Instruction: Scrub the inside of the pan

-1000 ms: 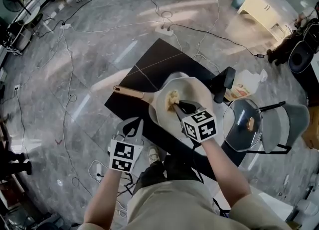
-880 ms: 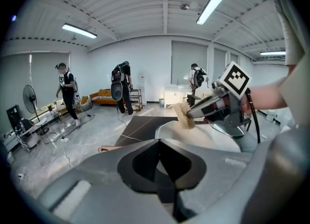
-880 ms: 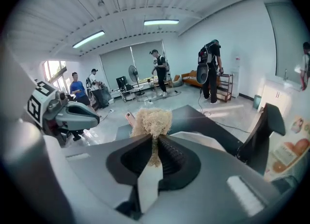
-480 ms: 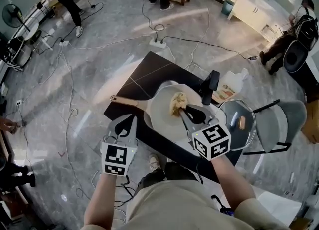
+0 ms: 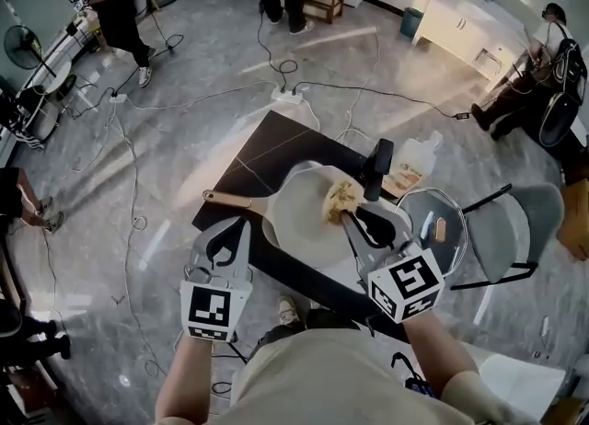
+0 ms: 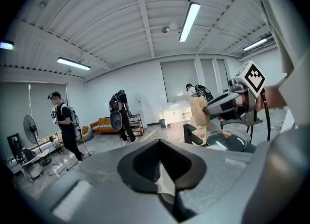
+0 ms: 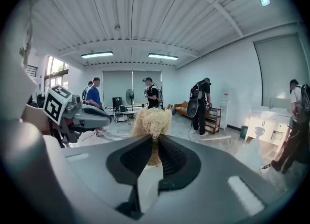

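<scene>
One scrubber (image 5: 342, 198) pinched in right gripper (image 5: 347, 217) jaws, over pan (image 5: 296, 219) — left gripper (image 5: 241, 226) jaws together

One pale round wooden-handled pan (image 5: 299, 216), one straw-coloured fibrous scrubber (image 5: 342, 198). One round glass lid (image 5: 433, 230), one black table (image 5: 267, 156), one grey chair (image 5: 515, 221).

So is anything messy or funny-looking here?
Nothing is spilled or broken. The only messy bit is the floor, where cables snake all around the table. The pan sits on it, and the right gripper pinches the scrubber.
</scene>
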`<act>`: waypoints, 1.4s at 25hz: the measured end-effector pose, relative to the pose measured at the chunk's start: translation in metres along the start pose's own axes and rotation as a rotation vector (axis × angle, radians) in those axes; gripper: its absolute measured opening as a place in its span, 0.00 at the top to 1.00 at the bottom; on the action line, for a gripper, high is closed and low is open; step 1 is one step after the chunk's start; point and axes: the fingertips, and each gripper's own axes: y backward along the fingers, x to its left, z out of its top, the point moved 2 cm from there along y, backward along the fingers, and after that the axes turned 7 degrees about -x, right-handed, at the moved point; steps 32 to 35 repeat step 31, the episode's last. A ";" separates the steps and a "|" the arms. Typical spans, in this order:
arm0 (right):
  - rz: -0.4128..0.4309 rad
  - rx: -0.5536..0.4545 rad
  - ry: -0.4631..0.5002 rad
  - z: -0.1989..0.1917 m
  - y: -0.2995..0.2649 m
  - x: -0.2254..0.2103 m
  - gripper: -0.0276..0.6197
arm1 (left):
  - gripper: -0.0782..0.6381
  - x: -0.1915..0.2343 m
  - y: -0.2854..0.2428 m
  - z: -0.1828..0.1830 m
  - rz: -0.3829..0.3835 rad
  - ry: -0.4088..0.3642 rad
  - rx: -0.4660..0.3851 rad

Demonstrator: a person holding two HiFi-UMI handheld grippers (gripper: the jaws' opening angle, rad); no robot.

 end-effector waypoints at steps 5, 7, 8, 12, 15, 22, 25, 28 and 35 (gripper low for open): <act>0.009 -0.074 0.058 0.028 0.015 0.010 0.89 | 0.89 0.002 0.006 0.017 0.011 -0.009 -0.036; 0.018 -0.095 0.056 0.037 0.021 0.013 0.89 | 0.89 0.003 0.010 0.026 0.027 0.004 -0.058; 0.019 -0.103 0.059 0.041 0.023 0.014 0.89 | 0.89 0.004 0.013 0.031 0.044 0.024 -0.067; 0.019 -0.125 0.089 0.053 0.029 0.016 0.89 | 0.89 0.009 0.019 0.043 0.067 0.046 -0.077; 0.021 -0.137 0.099 0.057 0.032 0.017 0.89 | 0.89 0.008 0.019 0.047 0.055 0.006 -0.094; 0.022 -0.161 0.106 0.065 0.036 0.015 0.89 | 0.89 -0.002 0.021 0.058 0.049 0.043 -0.100; 0.023 -0.166 0.110 0.069 0.037 0.015 0.89 | 0.89 -0.004 0.023 0.064 0.046 0.040 -0.106; 0.027 -0.162 0.110 0.069 0.038 0.014 0.89 | 0.89 -0.006 0.023 0.068 0.044 0.040 -0.111; 0.036 -0.152 0.105 0.068 0.040 0.014 0.89 | 0.89 -0.008 0.023 0.070 0.042 0.037 -0.115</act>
